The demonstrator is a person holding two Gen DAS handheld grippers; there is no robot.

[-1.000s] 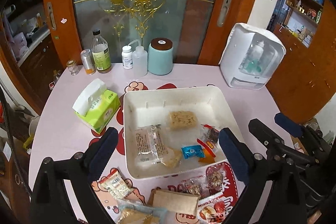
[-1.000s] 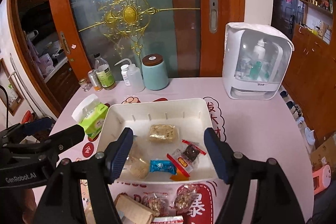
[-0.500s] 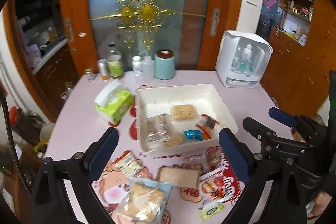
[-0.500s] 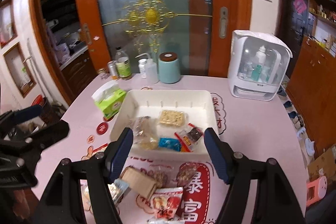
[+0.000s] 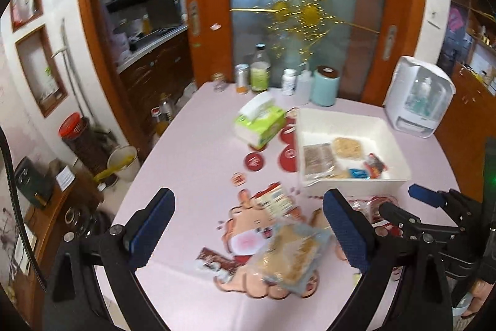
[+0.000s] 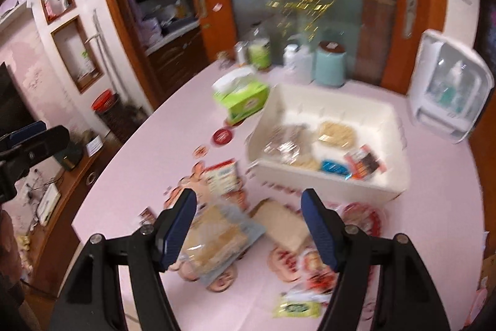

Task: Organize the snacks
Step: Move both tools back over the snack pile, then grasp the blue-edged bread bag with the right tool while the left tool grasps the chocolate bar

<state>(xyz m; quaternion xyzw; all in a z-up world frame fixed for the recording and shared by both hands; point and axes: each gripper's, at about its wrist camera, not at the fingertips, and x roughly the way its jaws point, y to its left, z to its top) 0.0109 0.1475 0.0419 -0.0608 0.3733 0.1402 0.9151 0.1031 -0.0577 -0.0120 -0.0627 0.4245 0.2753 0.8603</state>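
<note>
Both hand-held grippers — left [image 5: 248,225], right [image 6: 249,225] — gape apart above loose snack packets beside the white rectangular plastic bin [image 5: 393,129].

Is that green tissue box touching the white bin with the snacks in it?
Apart. In the left wrist view a strip of pink table shows between the green tissue box and the white bin.

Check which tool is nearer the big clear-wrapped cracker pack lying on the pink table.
Judging loosely, left. The left tool hangs open with the clear-wrapped cracker pack between its fingers; the right tool is also open, with the pack behind its left finger.
</note>
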